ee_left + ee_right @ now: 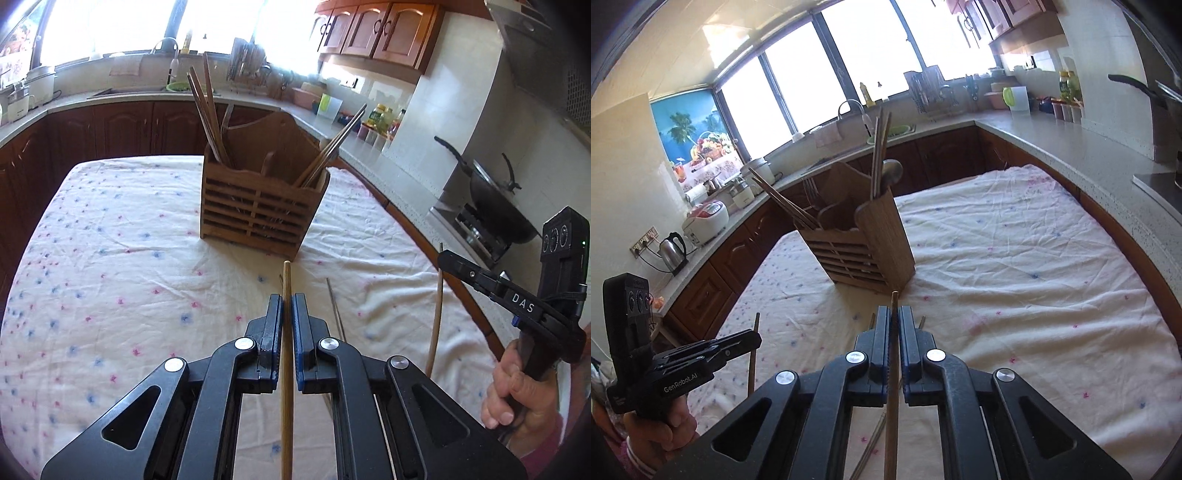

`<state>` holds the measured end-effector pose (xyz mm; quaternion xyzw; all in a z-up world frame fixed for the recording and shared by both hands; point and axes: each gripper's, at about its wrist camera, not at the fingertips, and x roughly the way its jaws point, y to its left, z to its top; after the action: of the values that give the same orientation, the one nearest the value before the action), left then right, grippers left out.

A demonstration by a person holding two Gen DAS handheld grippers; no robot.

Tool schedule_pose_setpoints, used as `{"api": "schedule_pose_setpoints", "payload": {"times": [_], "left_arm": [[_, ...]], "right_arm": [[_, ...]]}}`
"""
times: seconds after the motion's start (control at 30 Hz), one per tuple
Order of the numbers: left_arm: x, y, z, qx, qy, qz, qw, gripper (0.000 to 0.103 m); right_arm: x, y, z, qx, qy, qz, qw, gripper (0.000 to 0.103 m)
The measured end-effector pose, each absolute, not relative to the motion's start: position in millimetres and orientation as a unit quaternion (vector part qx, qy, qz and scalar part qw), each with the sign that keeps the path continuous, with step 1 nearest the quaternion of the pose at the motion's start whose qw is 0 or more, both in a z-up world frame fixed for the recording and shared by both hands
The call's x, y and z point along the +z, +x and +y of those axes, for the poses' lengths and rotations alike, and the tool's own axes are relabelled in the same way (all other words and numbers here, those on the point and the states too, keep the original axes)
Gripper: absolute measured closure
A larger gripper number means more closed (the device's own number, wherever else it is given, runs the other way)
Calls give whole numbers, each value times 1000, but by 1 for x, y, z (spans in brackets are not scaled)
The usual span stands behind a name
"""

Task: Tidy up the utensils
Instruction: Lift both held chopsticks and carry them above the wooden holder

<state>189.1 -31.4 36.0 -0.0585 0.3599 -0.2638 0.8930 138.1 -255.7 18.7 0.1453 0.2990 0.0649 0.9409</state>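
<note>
A slatted wooden utensil holder [264,206] stands on the cloth-covered table [110,258]; it also shows in the right wrist view [864,243]. It holds wooden chopsticks [207,110] at its left, metal chopsticks [332,147] at its right, forks and a spoon [892,173]. My left gripper [287,306] is shut on a wooden chopstick [286,369], short of the holder. My right gripper [894,317] is shut on another wooden chopstick [892,406], also short of the holder. In the left wrist view the right gripper [448,258] holds its chopstick [436,314] upright.
Loose metal chopsticks [336,310] lie on the cloth between the grippers, and under the right gripper [871,443]. Kitchen counters [1071,147] surround the table, with a wok [491,195] on a stove at the right, and a kettle [674,251] and rice cooker [705,221] at the left.
</note>
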Motion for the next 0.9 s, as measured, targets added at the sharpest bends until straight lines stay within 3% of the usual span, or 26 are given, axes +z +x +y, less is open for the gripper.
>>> {"api": "schedule_pose_setpoints", "payload": {"times": [0.37, 0.9], "left_arm": [[84, 166, -6, -274, -79, 298, 911, 98], [91, 172, 5, -261, -92, 279, 919, 98]], "right_arm": [[84, 110, -251, 80, 132, 216, 964, 98], [90, 113, -252, 83, 134, 207, 966, 98]]}}
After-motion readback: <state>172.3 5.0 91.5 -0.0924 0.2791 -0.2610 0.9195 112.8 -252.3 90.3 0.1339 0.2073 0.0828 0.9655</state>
